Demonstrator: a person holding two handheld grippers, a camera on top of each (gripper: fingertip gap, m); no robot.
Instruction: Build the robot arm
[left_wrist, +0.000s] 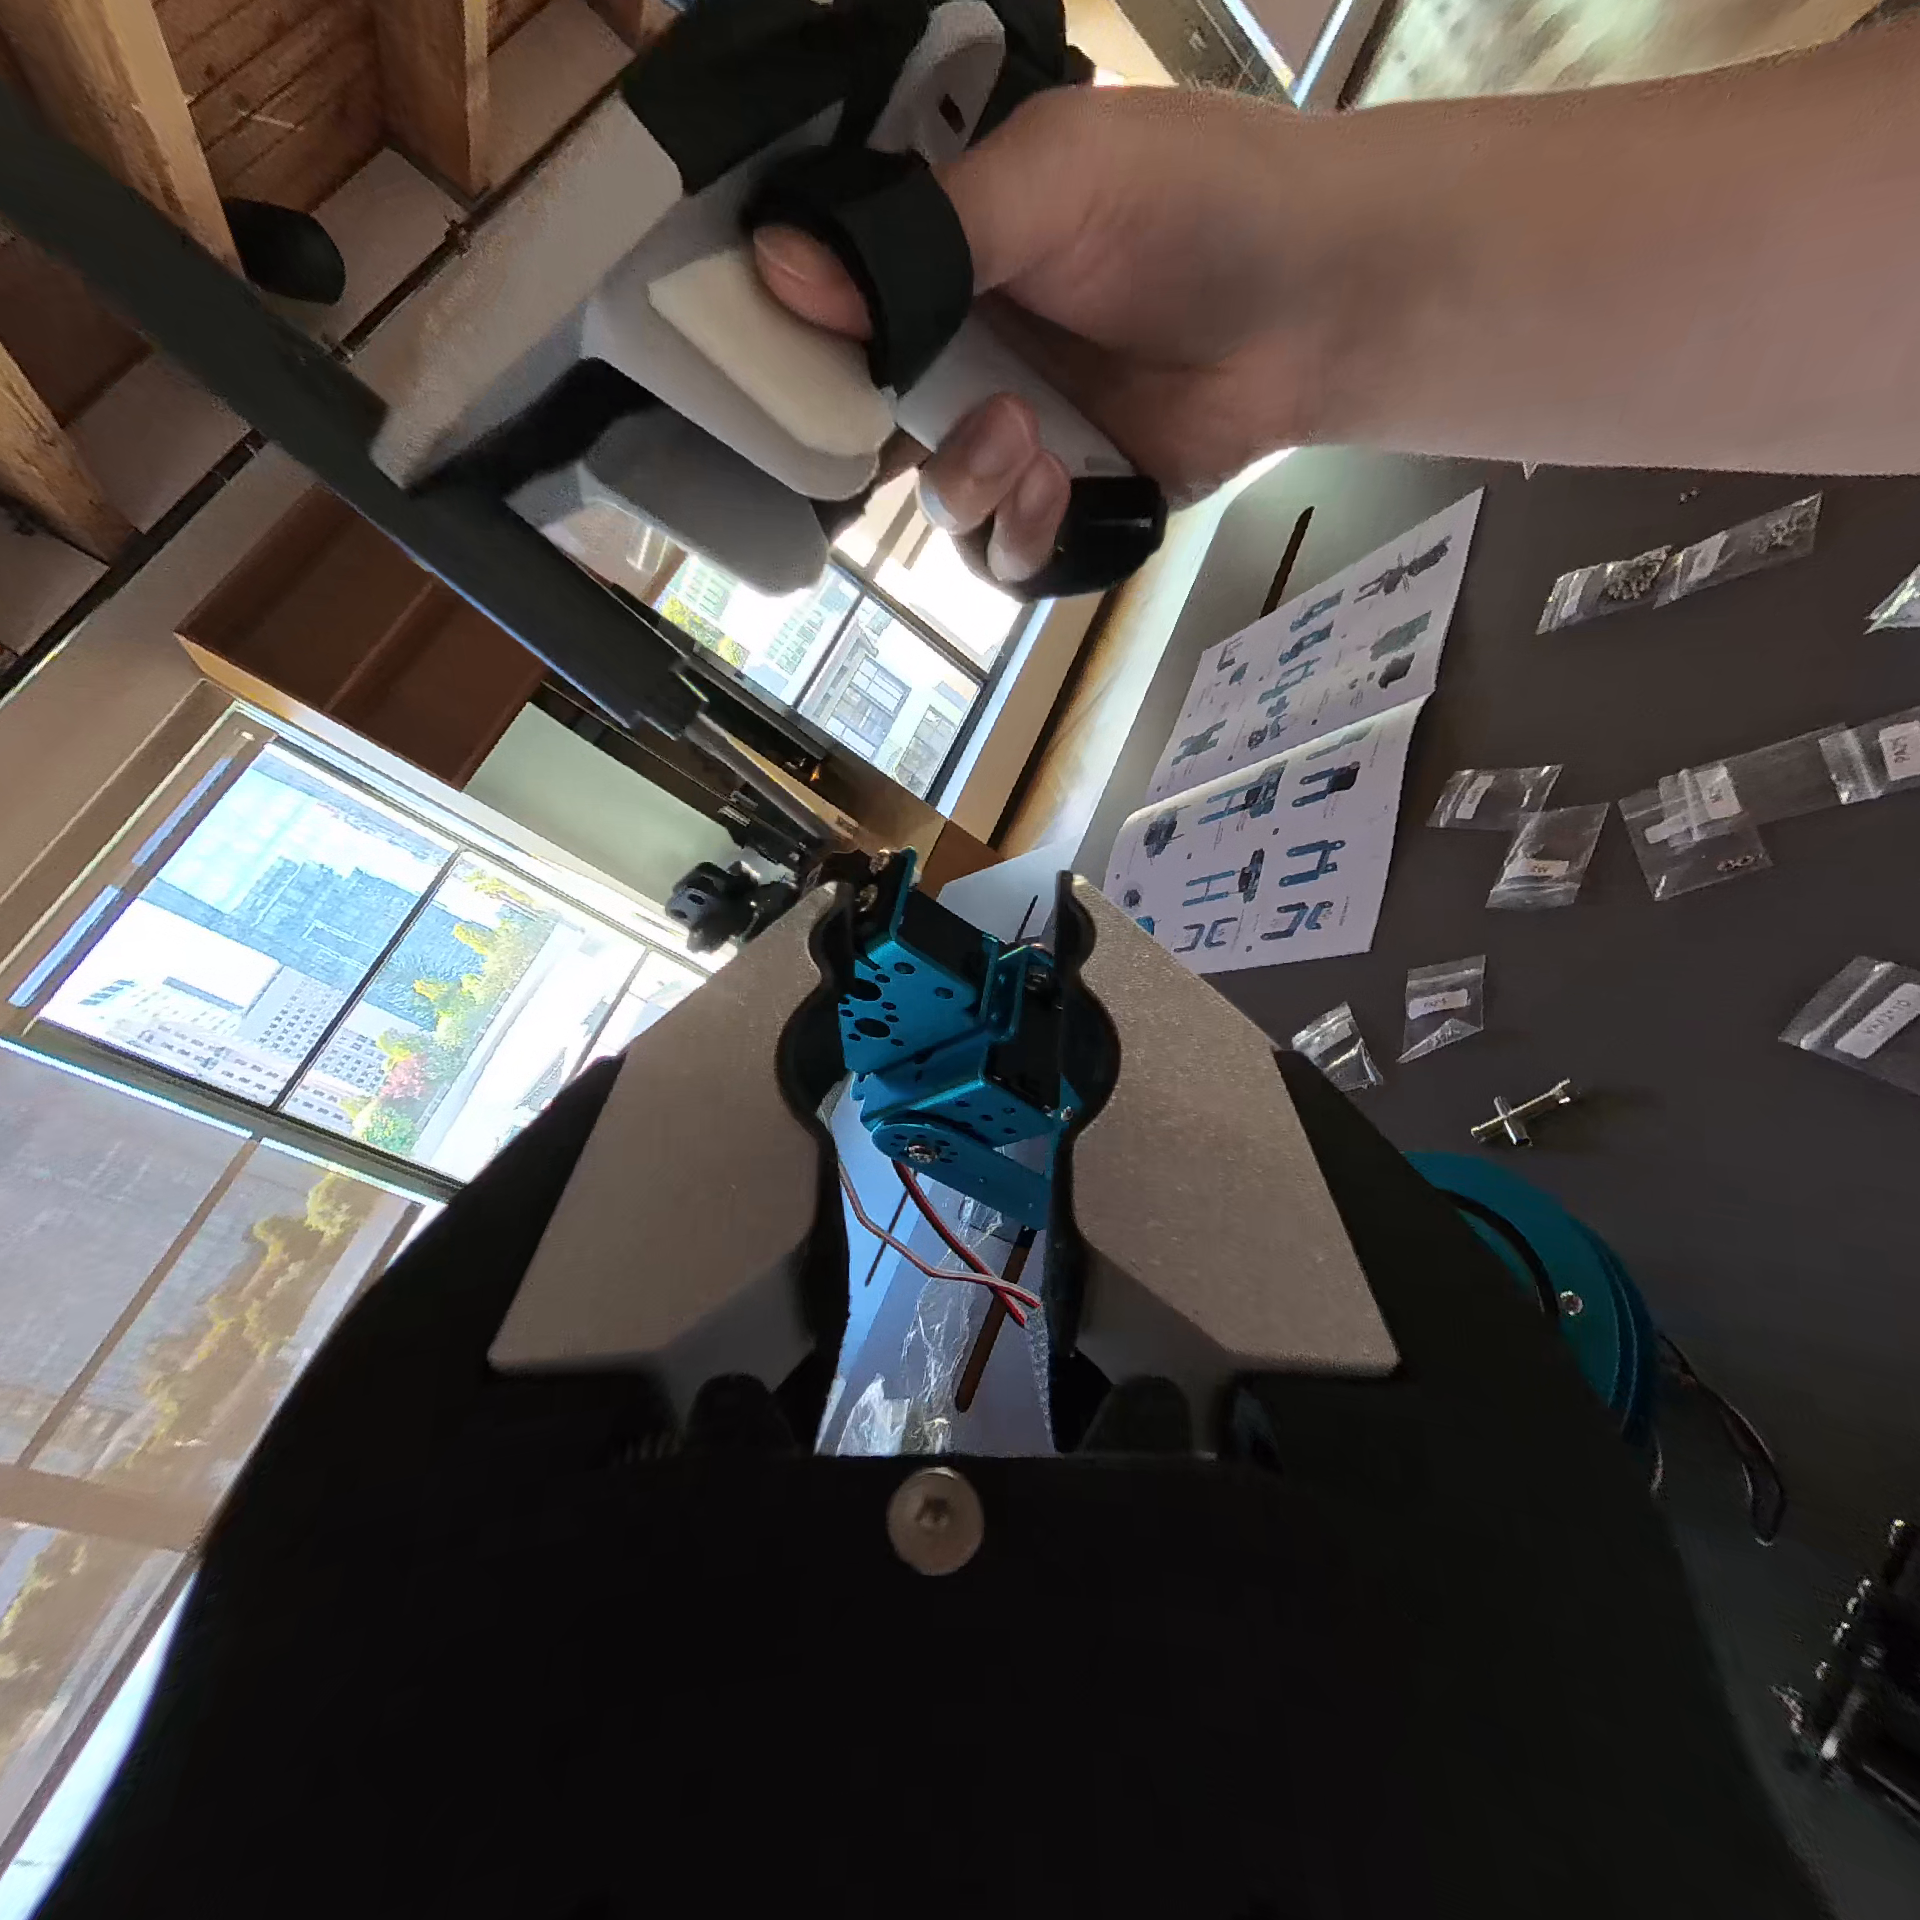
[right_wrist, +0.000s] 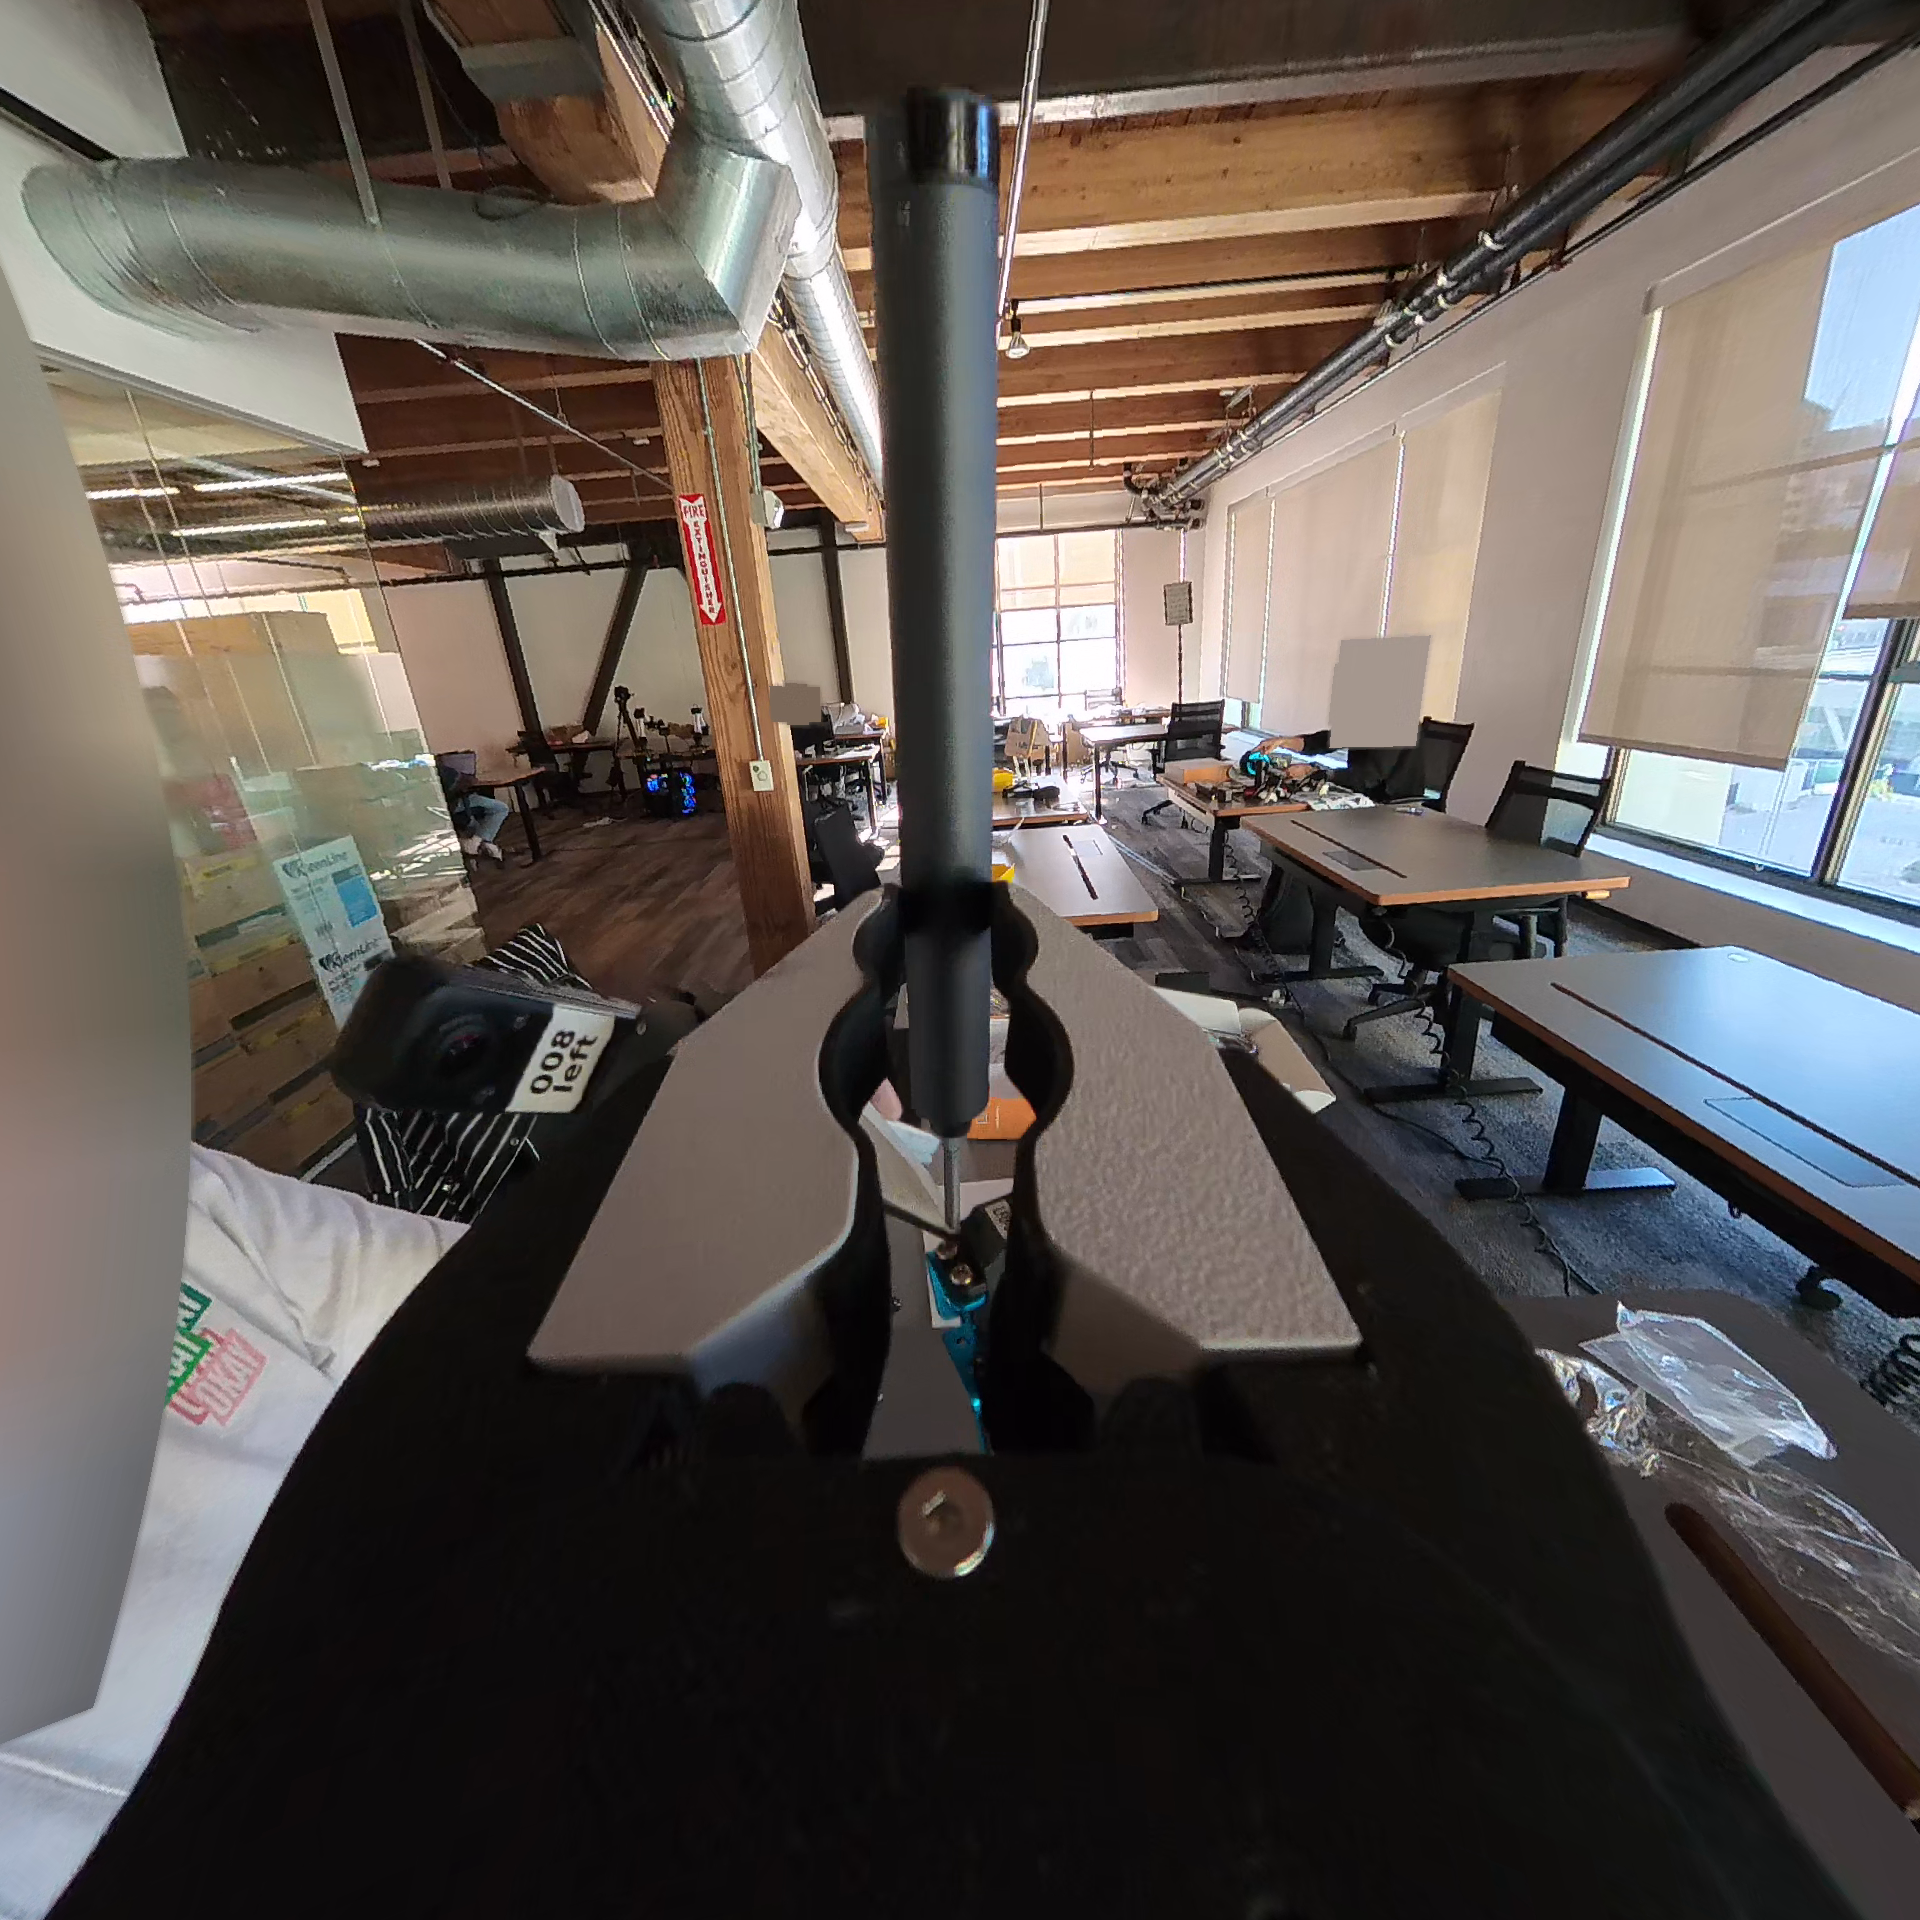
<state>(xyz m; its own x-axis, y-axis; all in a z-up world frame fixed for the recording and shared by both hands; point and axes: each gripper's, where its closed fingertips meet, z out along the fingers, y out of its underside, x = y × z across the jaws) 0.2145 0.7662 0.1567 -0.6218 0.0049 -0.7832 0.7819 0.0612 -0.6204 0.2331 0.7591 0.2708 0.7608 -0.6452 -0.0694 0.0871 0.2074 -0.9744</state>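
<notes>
My left gripper (left_wrist: 951, 914) is shut on a blue metal bracket assembly (left_wrist: 935, 1029) with black servos and red and white wires, held up off the dark table (left_wrist: 1662, 1039). My right gripper (right_wrist: 945, 914) is shut on a long grey screwdriver (right_wrist: 935, 520). Its thin tip touches a screw on top of the blue assembly (right_wrist: 961, 1288). In the left wrist view the screwdriver (left_wrist: 312, 395) runs in from the upper left to the assembly, and a hand (left_wrist: 1195, 281) grips the right gripper's handle above it.
An open instruction booklet (left_wrist: 1299, 748), several small plastic bags of parts (left_wrist: 1694, 821), a cross-shaped metal wrench (left_wrist: 1522, 1117) and a teal round base (left_wrist: 1558, 1278) lie on the table. Crumpled plastic wrap (right_wrist: 1704, 1392) lies at the right. Desks and chairs stand behind. Across from one pair of fingers to the other is roughly 11 cm. From my left tips it is roughly 25 cm to the teal round base (left_wrist: 1558, 1278); from my right, 35 cm.
</notes>
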